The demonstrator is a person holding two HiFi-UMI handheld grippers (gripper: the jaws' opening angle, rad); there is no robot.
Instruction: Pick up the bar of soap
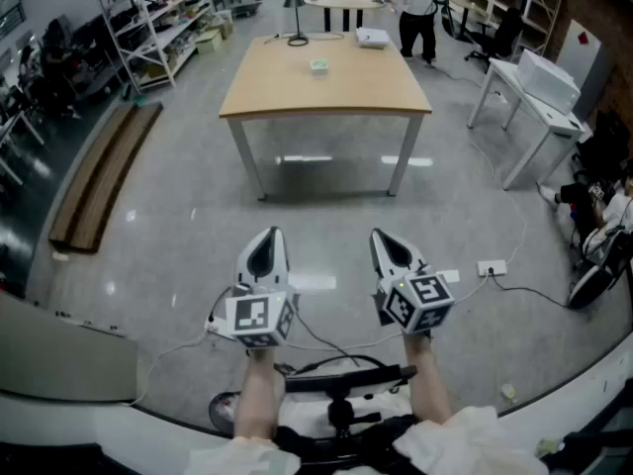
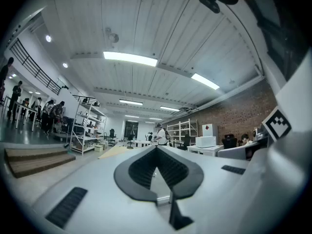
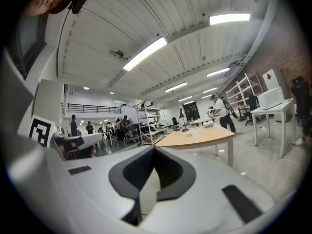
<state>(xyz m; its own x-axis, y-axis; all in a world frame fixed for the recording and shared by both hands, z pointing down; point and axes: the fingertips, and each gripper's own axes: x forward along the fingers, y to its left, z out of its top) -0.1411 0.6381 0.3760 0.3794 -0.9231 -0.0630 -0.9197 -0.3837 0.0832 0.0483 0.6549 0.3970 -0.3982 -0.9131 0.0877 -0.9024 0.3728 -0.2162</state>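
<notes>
A small pale green bar of soap (image 1: 318, 65) lies on the far half of a light wooden table (image 1: 326, 97), well ahead of both grippers. In the right gripper view the soap (image 3: 189, 133) is a tiny spot on the tabletop (image 3: 197, 139). My left gripper (image 1: 265, 236) and right gripper (image 1: 382, 237) are held side by side over the grey floor, level and pointing at the table. The jaws of each meet at the tip, with nothing between them (image 2: 157, 147) (image 3: 155, 148). The left gripper view does not show the soap.
A black lamp stand (image 1: 296, 28) and a white box (image 1: 372, 37) sit at the table's far edge. A wooden bench (image 1: 99, 181) and shelves (image 1: 163, 28) line the left, a white desk (image 1: 534, 97) the right. A person (image 1: 416, 13) stands beyond the table. Cables and a power strip (image 1: 492, 267) lie on the floor.
</notes>
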